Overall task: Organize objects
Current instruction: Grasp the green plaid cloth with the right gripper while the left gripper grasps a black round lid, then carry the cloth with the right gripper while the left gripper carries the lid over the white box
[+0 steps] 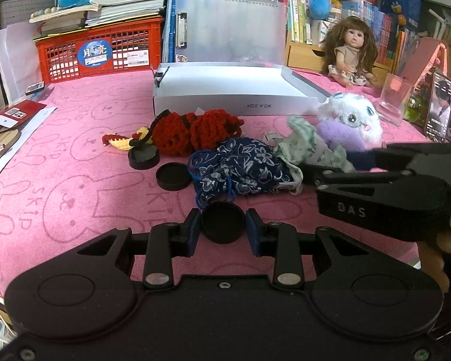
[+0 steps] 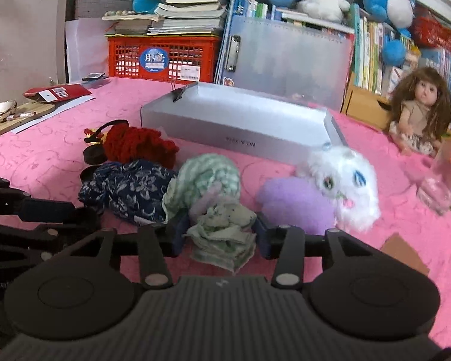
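Observation:
My left gripper [image 1: 223, 228] is shut on a black round lid [image 1: 223, 222], held low over the pink mat [image 1: 75, 180]. Two more black lids [image 1: 173, 176] lie ahead of it, beside a red crochet piece [image 1: 195, 129] and a navy floral pouch [image 1: 243, 168]. My right gripper [image 2: 221, 236] is shut on a crumpled green-and-white cloth [image 2: 222, 234], and it also shows from the side, right gripper [image 1: 311, 177], at the cloth's end [image 1: 306, 144]. A white and purple plush [image 2: 330, 189] lies to the right. An open white box [image 1: 234, 102] stands behind the pile.
A doll [image 1: 350, 51], a clear glass [image 1: 395, 96] and a propped phone [image 1: 439, 105] stand at the right. At the back are a red crate [image 1: 99, 48] under stacked books, a clipboard and bookshelves. Papers and cards lie on the left edge [image 1: 15, 114]. A brown card [image 2: 406, 252] lies near right.

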Demonstrator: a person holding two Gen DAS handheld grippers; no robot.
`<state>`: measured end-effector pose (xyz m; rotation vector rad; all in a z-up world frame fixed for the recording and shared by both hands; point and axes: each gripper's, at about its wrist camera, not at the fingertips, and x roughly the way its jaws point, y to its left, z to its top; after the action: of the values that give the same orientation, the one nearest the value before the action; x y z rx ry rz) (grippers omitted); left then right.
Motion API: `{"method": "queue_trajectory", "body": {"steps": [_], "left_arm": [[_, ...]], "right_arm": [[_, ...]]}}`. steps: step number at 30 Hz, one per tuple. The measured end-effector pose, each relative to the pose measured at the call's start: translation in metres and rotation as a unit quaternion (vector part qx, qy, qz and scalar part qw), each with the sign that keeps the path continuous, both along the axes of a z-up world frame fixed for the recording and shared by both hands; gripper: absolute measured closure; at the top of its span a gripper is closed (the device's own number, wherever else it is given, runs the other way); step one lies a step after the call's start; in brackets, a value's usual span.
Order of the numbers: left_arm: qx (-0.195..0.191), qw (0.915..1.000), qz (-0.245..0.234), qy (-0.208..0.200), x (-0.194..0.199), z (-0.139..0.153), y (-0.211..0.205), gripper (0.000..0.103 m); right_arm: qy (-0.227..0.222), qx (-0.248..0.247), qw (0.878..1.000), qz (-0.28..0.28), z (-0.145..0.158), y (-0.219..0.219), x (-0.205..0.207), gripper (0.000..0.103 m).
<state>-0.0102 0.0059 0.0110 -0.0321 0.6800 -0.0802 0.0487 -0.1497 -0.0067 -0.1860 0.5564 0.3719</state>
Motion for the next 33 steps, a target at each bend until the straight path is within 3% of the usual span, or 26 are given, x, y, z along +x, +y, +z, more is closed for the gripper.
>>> {"method": "queue_trajectory", "body": {"steps": [4,24,33], "left_arm": [[-0.001,1.0000,0.003,-0.006,0.000,0.002,0.001,0.073],[-0.019,0.9978,0.013,-0.062,-0.008,0.039,0.017,0.073],[-0.025,0.9976,0.032,-0.056,0.009,0.048,0.034,0.073]], "right_arm": [[-0.002,0.014,1.000,-0.006,0.005,-0.005,-0.007,0.061],[-0.041,0.060,0.996,-0.052,0.045,-0.030,-0.014,0.061],[-0.032,0.075,0.993,-0.079,0.051,-0.047,-0.006,0.061]]}}
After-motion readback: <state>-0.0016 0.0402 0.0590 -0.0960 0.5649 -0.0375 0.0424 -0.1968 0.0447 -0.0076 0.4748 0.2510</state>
